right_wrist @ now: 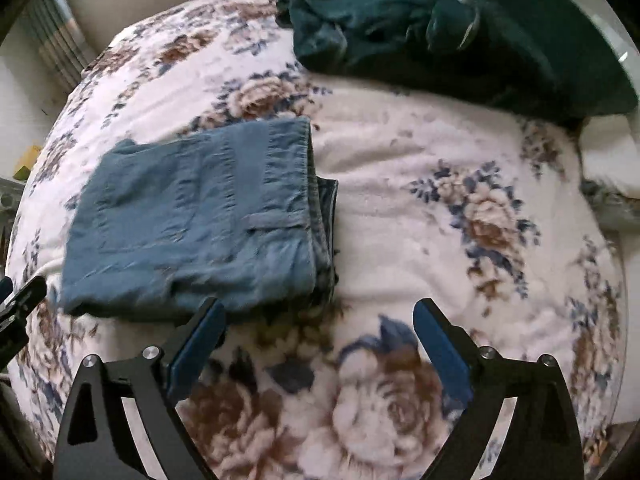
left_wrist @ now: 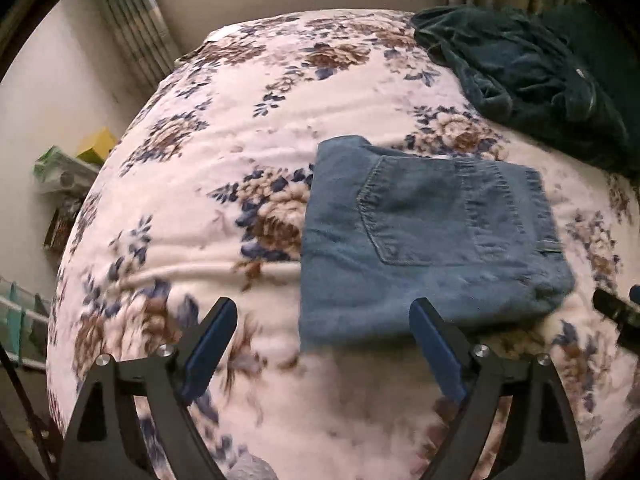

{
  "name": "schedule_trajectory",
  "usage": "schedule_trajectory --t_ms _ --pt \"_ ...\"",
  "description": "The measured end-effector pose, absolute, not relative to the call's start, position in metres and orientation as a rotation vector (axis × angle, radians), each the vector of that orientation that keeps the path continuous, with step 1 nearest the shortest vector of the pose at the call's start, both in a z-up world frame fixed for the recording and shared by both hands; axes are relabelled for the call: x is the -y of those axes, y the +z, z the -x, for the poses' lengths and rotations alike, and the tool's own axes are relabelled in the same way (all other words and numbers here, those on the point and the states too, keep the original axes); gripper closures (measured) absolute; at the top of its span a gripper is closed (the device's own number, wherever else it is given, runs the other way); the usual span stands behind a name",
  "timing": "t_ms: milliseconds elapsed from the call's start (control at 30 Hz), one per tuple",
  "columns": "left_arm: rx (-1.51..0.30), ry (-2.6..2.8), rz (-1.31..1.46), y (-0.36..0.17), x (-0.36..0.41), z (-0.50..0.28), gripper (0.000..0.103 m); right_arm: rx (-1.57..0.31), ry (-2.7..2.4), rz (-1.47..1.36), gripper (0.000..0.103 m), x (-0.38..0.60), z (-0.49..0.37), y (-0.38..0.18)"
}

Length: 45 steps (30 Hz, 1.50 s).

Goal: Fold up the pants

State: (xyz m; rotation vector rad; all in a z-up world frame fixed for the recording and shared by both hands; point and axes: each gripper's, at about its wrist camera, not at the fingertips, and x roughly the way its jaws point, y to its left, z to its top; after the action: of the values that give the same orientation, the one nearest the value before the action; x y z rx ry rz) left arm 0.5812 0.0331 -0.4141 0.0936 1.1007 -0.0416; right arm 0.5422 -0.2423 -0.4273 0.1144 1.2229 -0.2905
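With the jeans [left_wrist: 420,236] folded at twelve o'clock, both the left gripper [left_wrist: 322,320] and the right gripper [right_wrist: 320,320], jaws apart and empty, are best lifted clear without the stack being snagged.

Each gripper [left_wrist: 322,312] [right_wrist: 320,312] is built of black angular arms, fitted with blue pads [left_wrist: 208,348] and silver screws [left_wrist: 103,359].

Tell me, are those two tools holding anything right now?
No. The left tool and the right tool both stand open and empty above the blanket; the folded jeans lie free.
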Motion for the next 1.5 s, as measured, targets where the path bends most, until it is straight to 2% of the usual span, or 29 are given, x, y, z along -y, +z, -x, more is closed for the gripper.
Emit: schedule_trajectory --t_ms 233,1000,1200,1500 --pt "-1.046 -0.035 -0.062 -0.346 -0.017 -0.523 0.015 -1.126 -0.285 -0.097 0.006 0.227 -0.463 -0.332" --pt "-0.810 -0.056 -0.031 -0.093 -0.012 -0.251 0.015 -0.838 -0.190 -0.006 0.006 0.185 -0.170 -0.012" --pt "-0.758 -0.067 -0.007 -0.040 -0.030 -0.212 0.015 -0.774 -0.180 0.003 0.006 0.164 -0.113 0.052" --pt "-0.717 -0.054 -0.022 -0.004 -0.048 -0.181 0.015 -0.731 -0.125 -0.010 0.006 0.139 -0.068 0.109"
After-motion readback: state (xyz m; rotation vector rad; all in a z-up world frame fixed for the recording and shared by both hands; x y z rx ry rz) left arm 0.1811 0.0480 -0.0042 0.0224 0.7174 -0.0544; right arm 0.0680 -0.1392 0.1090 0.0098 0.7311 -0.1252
